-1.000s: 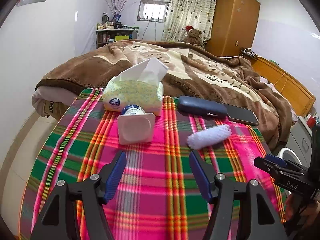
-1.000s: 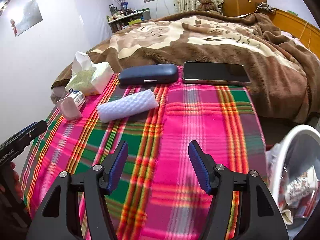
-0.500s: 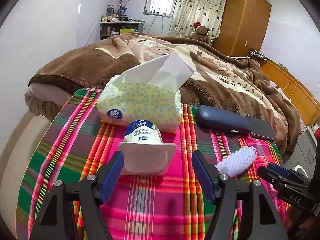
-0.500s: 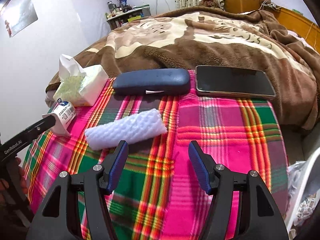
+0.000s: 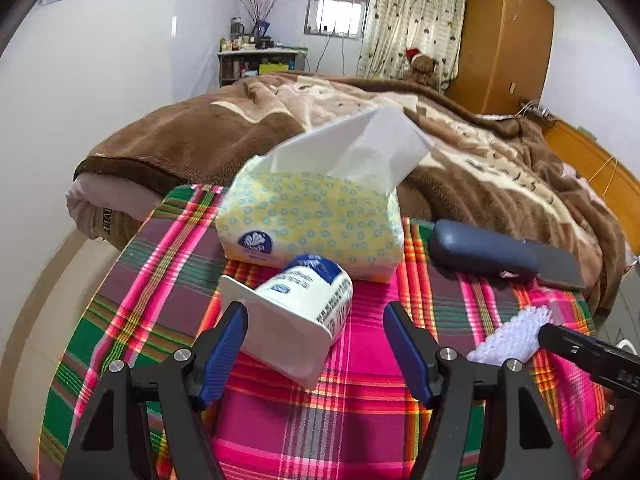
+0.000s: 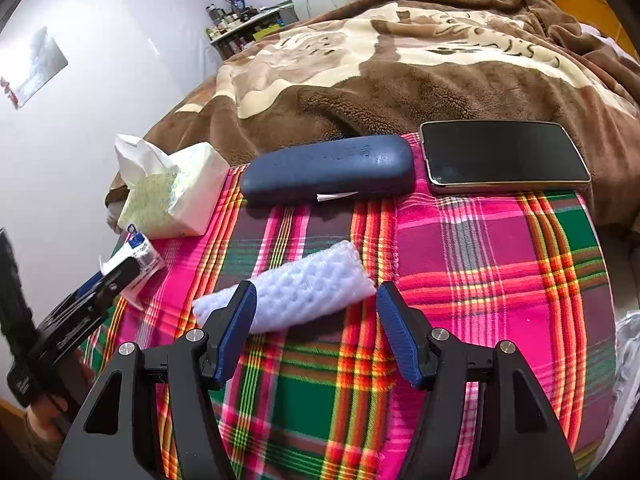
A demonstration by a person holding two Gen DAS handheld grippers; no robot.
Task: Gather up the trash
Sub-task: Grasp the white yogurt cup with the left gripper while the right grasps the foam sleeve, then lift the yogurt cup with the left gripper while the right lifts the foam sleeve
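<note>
A white yogurt cup with a blue label lies on its side on the plaid cloth. It lies between the fingers of my left gripper, which is open; the left pad is at the cup's square rim and the right pad stands clear of it. A white foam net sleeve lies just beyond my right gripper, also open, with its left fingertip overlapping the sleeve's near end. The sleeve and the right gripper's tip show at the right of the left wrist view.
A yellow tissue pack stands right behind the cup. A dark blue glasses case and a phone lie at the cloth's far edge against a brown blanket. A plastic bag shows at the right edge.
Both grippers have moved forward and down. The cup now sits between the left fingers, and the foam sleeve has come up to the right fingertips. The left jaws stand slightly wider.
</note>
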